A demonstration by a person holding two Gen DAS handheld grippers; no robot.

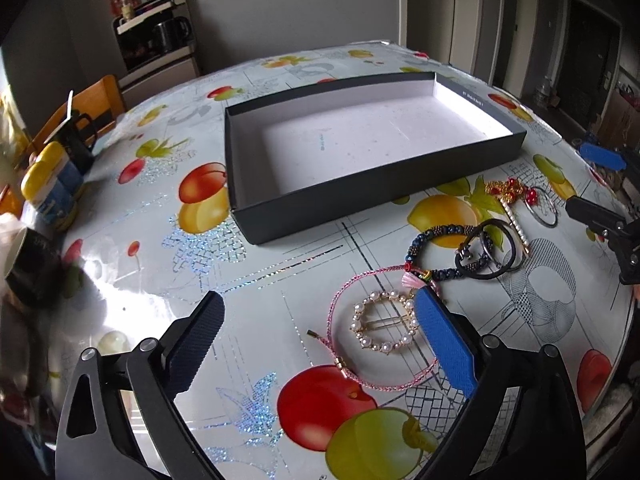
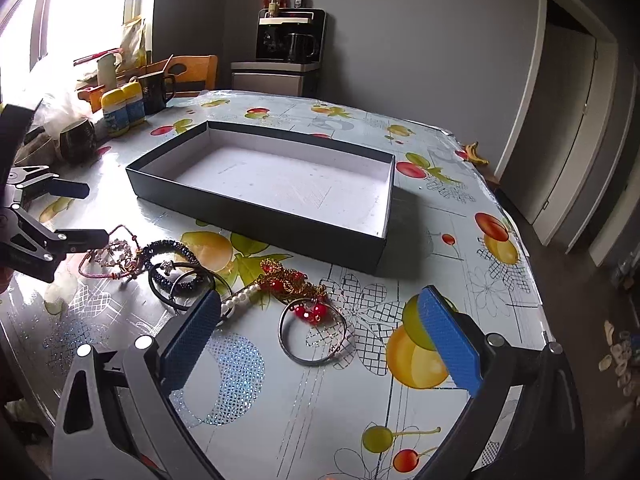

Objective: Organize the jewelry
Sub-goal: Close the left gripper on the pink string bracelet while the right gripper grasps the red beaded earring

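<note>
A shallow dark box (image 1: 400,184) with a white inside lies empty on the fruit-print table; it also shows in the right wrist view (image 2: 256,220). Jewelry lies in front of it: a pearl ring brooch (image 1: 383,325), a pink cord bracelet (image 1: 348,300), a dark beaded bracelet (image 1: 436,234), black rings (image 1: 494,248), a red-and-gold necklace (image 2: 288,280) and a silver bangle (image 2: 312,334). My left gripper (image 1: 320,316) is open, just above the brooch. My right gripper (image 2: 320,312) is open above the bangle.
Yellow-capped bottles (image 2: 122,108), dark mugs (image 2: 154,88) and a black cup (image 2: 78,140) stand at the table's window side. A wooden chair (image 2: 192,72) and a coffee machine on a cabinet (image 2: 288,40) are behind. A banana (image 2: 476,152) lies at the far edge.
</note>
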